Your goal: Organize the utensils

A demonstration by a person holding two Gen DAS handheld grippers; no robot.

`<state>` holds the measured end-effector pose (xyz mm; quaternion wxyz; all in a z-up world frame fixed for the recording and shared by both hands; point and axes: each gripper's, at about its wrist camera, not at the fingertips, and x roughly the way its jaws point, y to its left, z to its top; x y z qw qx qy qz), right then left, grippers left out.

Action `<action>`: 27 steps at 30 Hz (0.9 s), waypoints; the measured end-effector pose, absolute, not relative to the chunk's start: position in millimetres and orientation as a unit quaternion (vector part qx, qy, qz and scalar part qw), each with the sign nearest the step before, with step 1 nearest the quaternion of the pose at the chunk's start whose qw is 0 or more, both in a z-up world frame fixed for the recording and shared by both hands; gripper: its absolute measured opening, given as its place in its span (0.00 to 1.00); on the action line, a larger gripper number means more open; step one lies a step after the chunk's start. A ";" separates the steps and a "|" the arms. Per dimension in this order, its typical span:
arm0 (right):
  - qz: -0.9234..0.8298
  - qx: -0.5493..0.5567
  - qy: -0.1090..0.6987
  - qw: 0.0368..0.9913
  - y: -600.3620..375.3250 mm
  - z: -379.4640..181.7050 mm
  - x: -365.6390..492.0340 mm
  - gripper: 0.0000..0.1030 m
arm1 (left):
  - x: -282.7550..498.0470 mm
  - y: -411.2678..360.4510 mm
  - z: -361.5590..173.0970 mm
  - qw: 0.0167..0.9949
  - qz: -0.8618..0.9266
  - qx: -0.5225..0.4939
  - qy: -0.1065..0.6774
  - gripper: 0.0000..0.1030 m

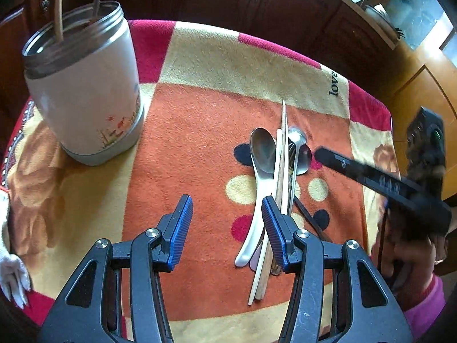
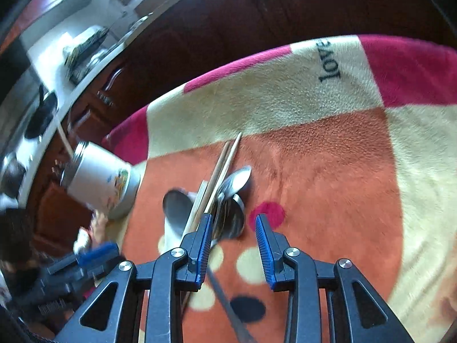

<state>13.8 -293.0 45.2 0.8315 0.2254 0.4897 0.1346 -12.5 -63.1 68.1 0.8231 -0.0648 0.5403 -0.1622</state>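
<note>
A pile of utensils point(image 1: 278, 183) lies on the patterned blanket: metal spoons, a white-handled spoon point(image 1: 254, 228) and pale chopsticks point(image 1: 282, 157). The pile also shows in the right wrist view point(image 2: 222, 200). A white jar point(image 1: 85, 94) stands at the left and holds a spoon and a chopstick; it shows in the right wrist view point(image 2: 100, 185) too. My left gripper point(image 1: 227, 214) is open and empty, its right finger beside the pile's handles. My right gripper point(image 2: 234, 234) is open and empty just above the spoon bowls, and shows in the left wrist view point(image 1: 317, 153).
The blanket point(image 1: 200, 148) covers a small table with its far edge close behind the pile. Dark wooden cabinets point(image 1: 257, 3) stand beyond. A person's arm in a pink sleeve point(image 1: 422, 303) is at the right. A white cloth point(image 1: 11, 271) lies at the left edge.
</note>
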 end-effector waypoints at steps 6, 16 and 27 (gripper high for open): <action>0.145 0.282 0.501 0.805 -302.7 28.7 45.5 0.30 | 9.4 -66.4 62.4 0.820 -0.165 -0.079 0.542 0.48; 0.180 0.338 0.491 0.782 -306.9 12.6 58.3 0.15 | 52.5 -90.8 50.4 0.815 -0.188 -0.073 0.543 0.47; 0.189 0.362 0.468 0.784 -315.8 13.7 51.4 0.11 | 65.5 -112.8 44.5 0.803 -0.230 -0.045 0.547 0.08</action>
